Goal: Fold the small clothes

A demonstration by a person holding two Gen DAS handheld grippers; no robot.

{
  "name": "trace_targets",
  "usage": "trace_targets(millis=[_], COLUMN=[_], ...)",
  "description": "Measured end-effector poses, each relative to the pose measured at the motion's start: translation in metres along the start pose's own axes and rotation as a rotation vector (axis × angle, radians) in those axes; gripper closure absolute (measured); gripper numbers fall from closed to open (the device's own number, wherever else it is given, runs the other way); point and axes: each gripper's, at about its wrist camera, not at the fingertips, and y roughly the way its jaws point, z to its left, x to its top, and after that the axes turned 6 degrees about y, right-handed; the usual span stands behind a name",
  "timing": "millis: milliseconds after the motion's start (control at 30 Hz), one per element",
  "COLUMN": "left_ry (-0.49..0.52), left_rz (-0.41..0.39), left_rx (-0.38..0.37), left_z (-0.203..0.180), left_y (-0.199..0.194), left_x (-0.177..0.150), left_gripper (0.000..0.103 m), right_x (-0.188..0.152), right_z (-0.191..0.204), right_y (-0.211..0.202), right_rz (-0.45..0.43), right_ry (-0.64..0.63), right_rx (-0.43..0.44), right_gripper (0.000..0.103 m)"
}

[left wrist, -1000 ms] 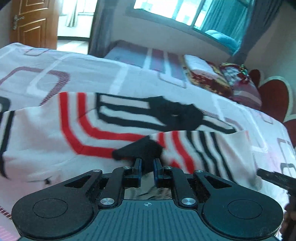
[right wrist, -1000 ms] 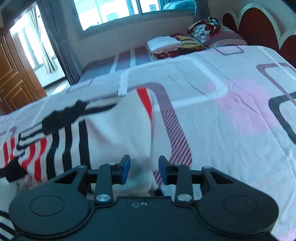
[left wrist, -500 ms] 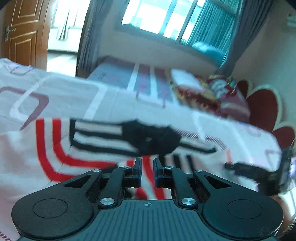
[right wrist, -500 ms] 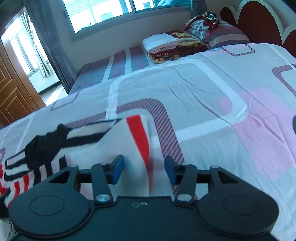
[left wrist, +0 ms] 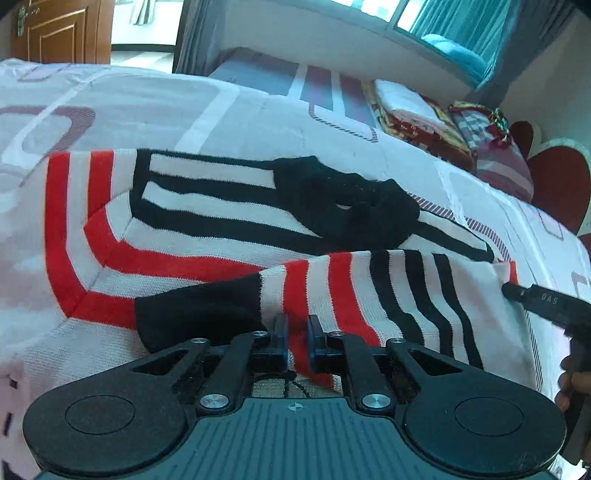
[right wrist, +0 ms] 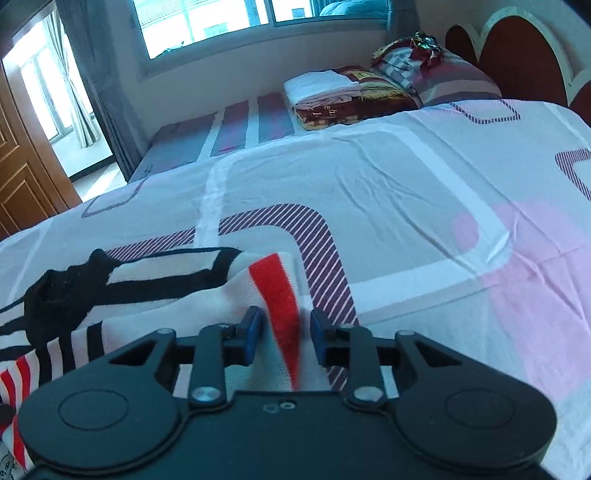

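Note:
A small white knit sweater point(left wrist: 207, 229) with red and black stripes and a black collar lies on the bed. One sleeve point(left wrist: 354, 295), black-cuffed, is folded across its front. My left gripper point(left wrist: 295, 325) is shut on that sleeve near the cuff. In the right wrist view the sweater's right edge with a red stripe point(right wrist: 280, 295) lies between the fingers of my right gripper point(right wrist: 284, 332), which is open. The right gripper's tip also shows in the left wrist view point(left wrist: 543, 302), touching the sweater's right edge.
The bed has a pink, grey and white patterned sheet point(right wrist: 406, 206). Folded bedding point(right wrist: 343, 96) and a pillow point(right wrist: 443, 74) lie at the head by the red headboard point(right wrist: 517, 48). A wooden door point(left wrist: 55, 29) stands at far left.
My left gripper has brought the sleeve down onto the sweater's front. My right gripper has moved forward along the sweater's right edge, staying open.

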Motion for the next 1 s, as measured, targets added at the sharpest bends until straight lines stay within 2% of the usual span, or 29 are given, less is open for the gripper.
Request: trace_targets(millis=[67, 133, 200, 267, 367, 467, 500, 533, 567, 600, 633, 700, 833, 1000], left_ry=[0.053, 0.103, 0.108, 0.127, 0.135, 0.155, 0.161, 0.164, 0.163, 0.16, 0.157, 0.168, 0.107, 0.031], left_rz=[-0.019, -0.016, -0.018, -0.012, 0.006, 0.012, 0.011, 0.009, 0.003, -0.016, -0.083, -0.137, -0.108, -0.109], left_rx=[0.026, 0.054, 0.059, 0.074, 0.081, 0.092, 0.095, 0.098, 0.104, 0.114, 0.136, 0.149, 0.127, 0.187], left_z=[-0.009, -0.014, -0.014, -0.017, -0.019, -0.021, -0.02, -0.018, -0.015, -0.012, -0.007, 0.001, 0.039, 0.104], left_y=[-0.008, -0.008, -0.007, -0.007, -0.013, -0.028, -0.033, -0.04, -0.047, -0.055, -0.07, -0.088, -0.111, -0.132], left_x=[0.0, -0.002, -0.002, 0.0, 0.002, 0.0, -0.001, -0.002, -0.004, -0.006, -0.011, -0.015, -0.022, -0.038], left_gripper=[0.092, 0.092, 0.092, 0.092, 0.092, 0.091, 0.086, 0.059, 0.035, 0.001, 0.0, 0.0, 0.0, 0.0], right_x=[0.0, -0.001, -0.01, -0.022, -0.037, -0.039, -0.038, -0.038, -0.038, -0.04, -0.043, -0.051, -0.07, -0.095], right_z=[0.007, 0.013, 0.021, 0.028, 0.034, 0.035, 0.037, 0.038, 0.041, 0.045, 0.05, 0.065, 0.107, 0.171], right_y=[-0.005, -0.019, -0.035, -0.044, -0.04, -0.046, -0.052, -0.059, -0.067, -0.074, -0.082, -0.099, -0.122, -0.131], right_rz=[-0.007, -0.034, -0.051, -0.043, 0.004, 0.006, 0.002, -0.005, -0.011, -0.017, -0.024, -0.033, -0.026, 0.007], right_ry=[-0.026, -0.049, -0.071, -0.102, -0.152, -0.142, -0.136, -0.126, -0.121, -0.122, -0.126, -0.14, -0.183, -0.237], right_rx=[-0.022, -0.014, 0.017, 0.031, 0.002, -0.012, -0.009, 0.006, 0.023, 0.037, 0.051, 0.088, 0.171, 0.276], right_gripper=[0.074, 0.073, 0.07, 0.07, 0.069, 0.069, 0.069, 0.069, 0.069, 0.069, 0.067, 0.064, 0.063, 0.063])
